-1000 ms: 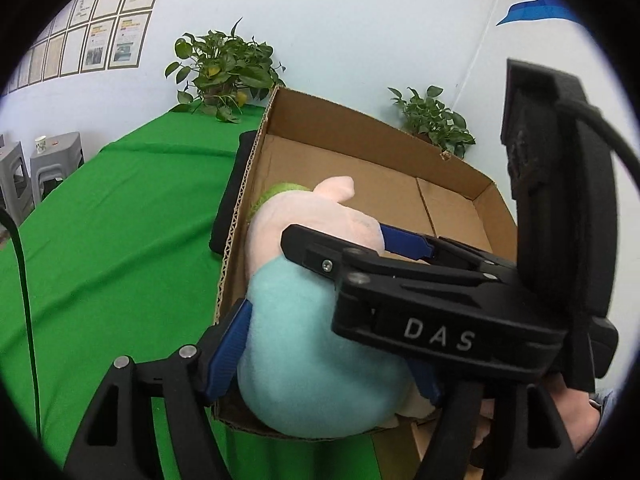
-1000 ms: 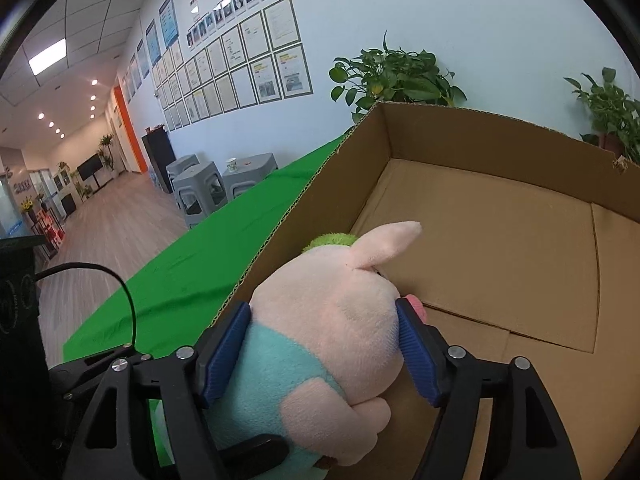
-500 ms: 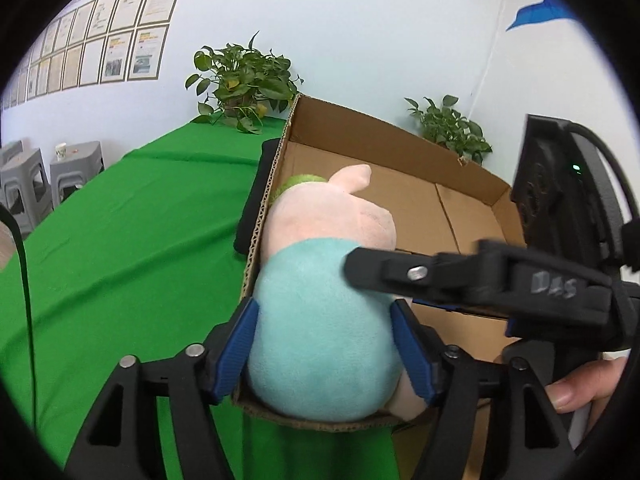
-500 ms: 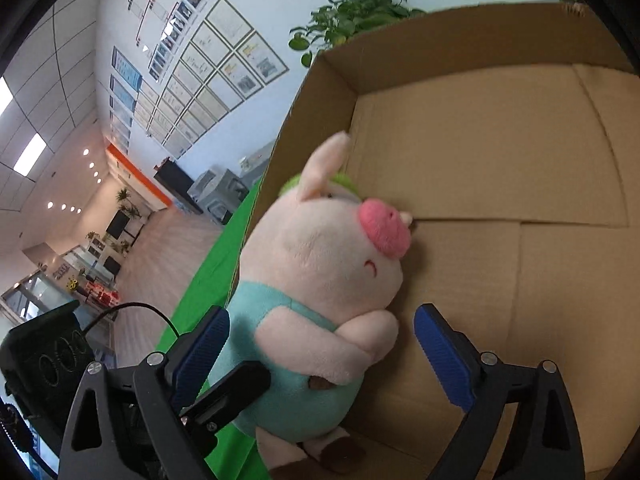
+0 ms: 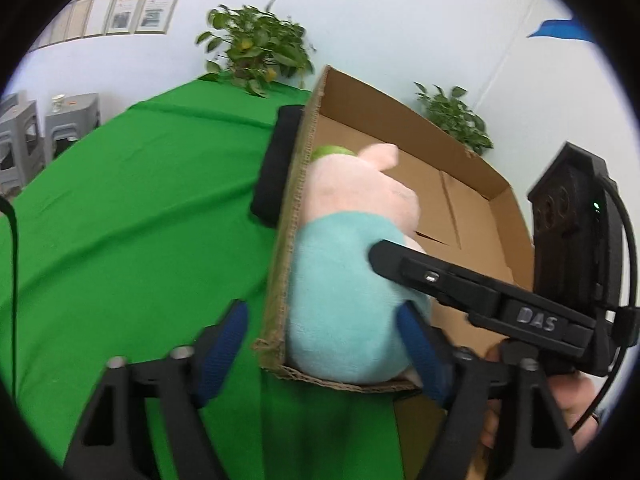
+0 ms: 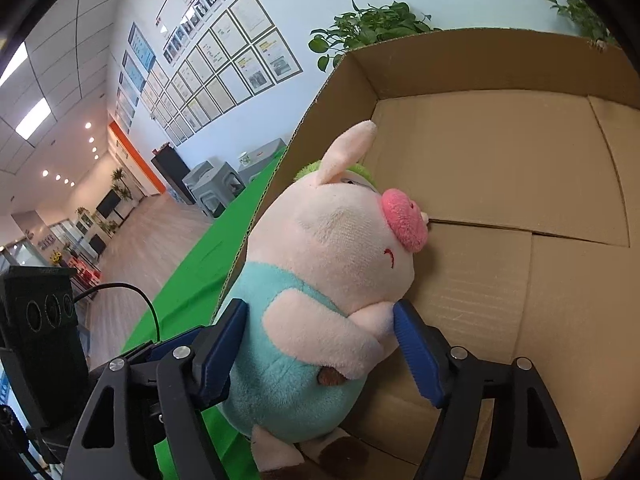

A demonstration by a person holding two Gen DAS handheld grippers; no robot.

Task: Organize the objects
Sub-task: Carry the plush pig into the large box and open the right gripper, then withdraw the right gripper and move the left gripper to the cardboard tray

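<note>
A plush pig [image 5: 340,280] in a teal outfit stands in the near left corner of an open cardboard box [image 5: 472,216]. My right gripper [image 6: 320,320] is closing, and its blue pads press the pig [image 6: 320,280] at belly and arm. One of its black fingers [image 5: 440,280] lies across the pig's back in the left wrist view. My left gripper [image 5: 322,320] is also closing and straddles the box wall. Its left pad [image 5: 224,344] hangs free outside over the green cloth. Its right pad [image 5: 416,344] sits inside against the pig.
The box [image 6: 500,60] rests on a table covered in green cloth [image 5: 140,220]. A black object [image 5: 276,164] lies against the box's outer left wall. Potted plants [image 5: 256,52] stand at the back wall. Grey stools [image 5: 24,148] are off the table's left. A hand [image 5: 572,392] holds the right gripper.
The right gripper opened off the pig, then closed on it again lower down. The left gripper slid left, so its left pad is now outside the box wall.
</note>
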